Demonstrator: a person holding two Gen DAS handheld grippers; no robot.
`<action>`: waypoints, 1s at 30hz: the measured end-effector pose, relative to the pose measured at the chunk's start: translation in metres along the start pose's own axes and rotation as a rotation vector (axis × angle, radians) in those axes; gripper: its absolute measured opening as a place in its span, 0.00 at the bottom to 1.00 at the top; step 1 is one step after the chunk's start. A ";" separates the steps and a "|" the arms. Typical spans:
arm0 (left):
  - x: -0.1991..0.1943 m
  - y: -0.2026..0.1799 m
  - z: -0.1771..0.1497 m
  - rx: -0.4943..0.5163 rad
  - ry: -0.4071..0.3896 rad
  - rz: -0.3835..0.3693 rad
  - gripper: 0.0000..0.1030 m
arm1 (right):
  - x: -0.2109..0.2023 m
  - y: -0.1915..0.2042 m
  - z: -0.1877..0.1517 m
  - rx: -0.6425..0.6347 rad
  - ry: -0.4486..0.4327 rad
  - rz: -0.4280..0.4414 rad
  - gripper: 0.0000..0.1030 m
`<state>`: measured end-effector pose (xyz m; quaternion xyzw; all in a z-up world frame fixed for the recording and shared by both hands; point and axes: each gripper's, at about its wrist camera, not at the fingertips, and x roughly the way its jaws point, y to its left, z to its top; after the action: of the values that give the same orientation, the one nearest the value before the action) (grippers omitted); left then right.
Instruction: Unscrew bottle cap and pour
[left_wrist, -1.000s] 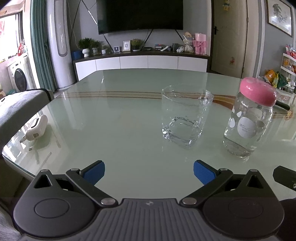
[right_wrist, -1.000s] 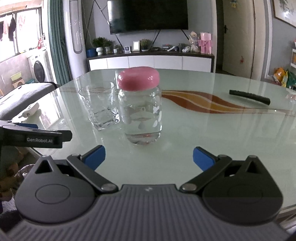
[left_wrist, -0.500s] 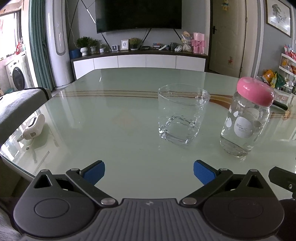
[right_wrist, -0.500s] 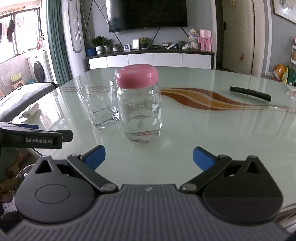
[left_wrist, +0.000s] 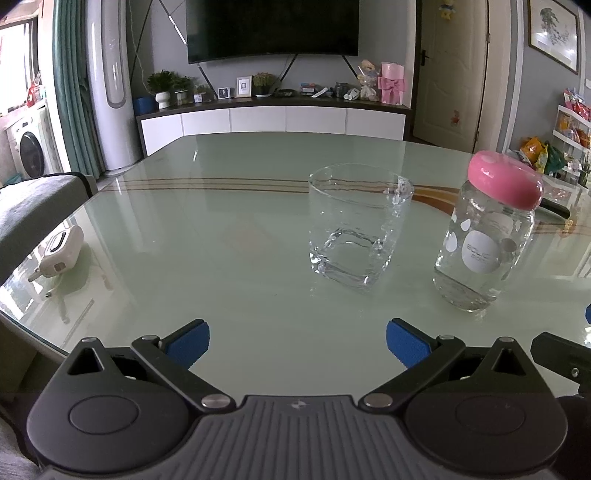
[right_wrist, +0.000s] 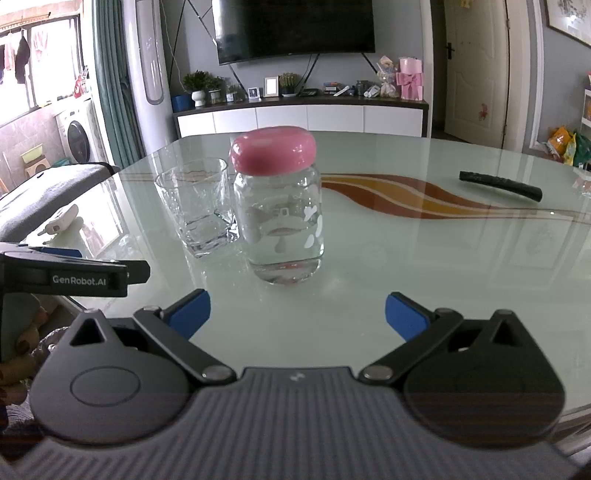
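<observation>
While capped, bottle (right_wrist: 282, 218) fronts spread fingers (right_wrist: 404, 319).

Both wrist cameras sit low at the table's (left_wrist: 221, 258) near edge, facing the television wall; both share the bottle (right_wrist: 279, 221) and glass (left_wrist: 354, 236).

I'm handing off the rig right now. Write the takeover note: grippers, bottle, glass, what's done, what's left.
Left gripper: jaws open, holding nothing.
Right gripper: jaws open, holding nothing, facing the bottle.
Bottle stands upright on the table, pink cap on. Empty glass stands just to its left.
Done: nothing yet.
Left: grip the bottle, unscrew the cap, pour into the glass.
</observation>
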<state>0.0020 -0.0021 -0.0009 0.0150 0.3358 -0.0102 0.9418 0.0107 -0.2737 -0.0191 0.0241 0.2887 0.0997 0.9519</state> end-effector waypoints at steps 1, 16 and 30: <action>0.000 0.000 0.000 0.001 0.000 -0.001 1.00 | 0.000 0.000 0.000 0.001 0.000 -0.001 1.00; -0.003 0.000 0.003 0.012 -0.003 -0.014 1.00 | 0.001 -0.002 -0.001 0.010 -0.001 0.005 1.00; 0.002 -0.002 0.006 0.022 0.005 -0.034 1.00 | 0.001 -0.005 0.002 0.025 0.006 0.015 1.00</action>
<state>0.0072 -0.0047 0.0026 0.0198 0.3381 -0.0297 0.9404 0.0136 -0.2786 -0.0188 0.0377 0.2926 0.1033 0.9499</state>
